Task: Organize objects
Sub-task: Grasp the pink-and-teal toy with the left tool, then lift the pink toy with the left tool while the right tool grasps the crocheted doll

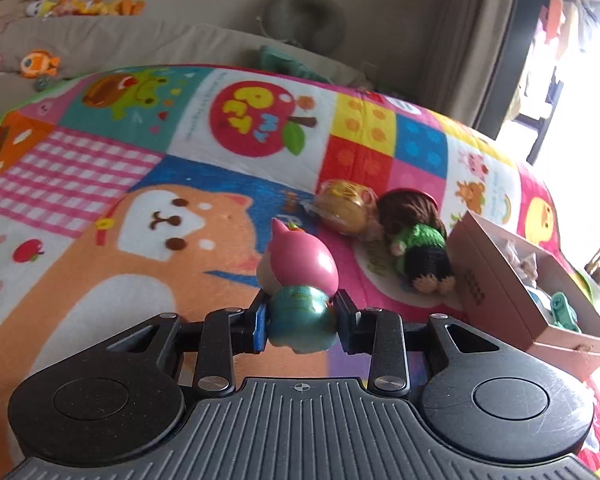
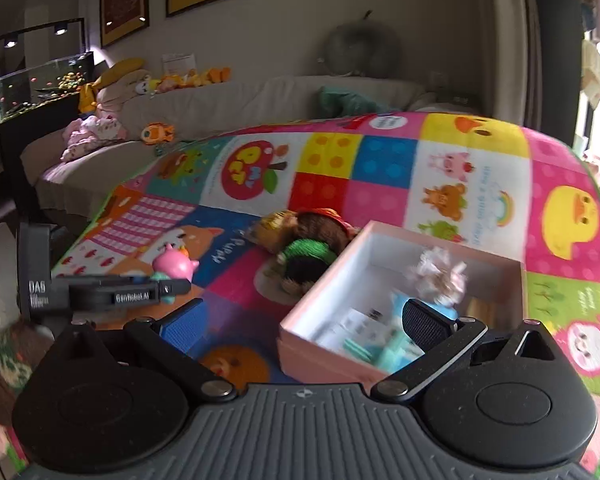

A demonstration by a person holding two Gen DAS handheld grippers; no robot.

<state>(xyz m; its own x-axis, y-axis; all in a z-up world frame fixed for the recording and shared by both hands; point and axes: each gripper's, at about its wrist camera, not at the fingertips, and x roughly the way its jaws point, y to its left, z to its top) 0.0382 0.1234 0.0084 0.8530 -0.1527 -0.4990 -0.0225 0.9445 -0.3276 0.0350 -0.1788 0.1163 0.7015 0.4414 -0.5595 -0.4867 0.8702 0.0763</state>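
Our left claw (image 1: 302, 312) pinches the glossy pink-headed, teal-bodied plastic figurine (image 1: 300, 280) at its body, head pointing forward, held level above the patchwork cartoon blanket (image 1: 100, 208). We judge this grip suits transfer into the open pink cardboard box (image 2: 324, 344). Our right claw (image 2: 306, 320) hangs spread and empty over the box's near edge. The brown-haired crocheted doll in green (image 1: 416, 240) lies beside the box.

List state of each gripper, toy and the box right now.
Left gripper: shut on pink figurine.
Right gripper: open, holding nothing.
Pink figurine: clamped at its teal body.
Box: open, no lid on it, small items inside.
Doll: lying on the blanket, against the box.
Gold ball: on the blanket, touching the doll's head.
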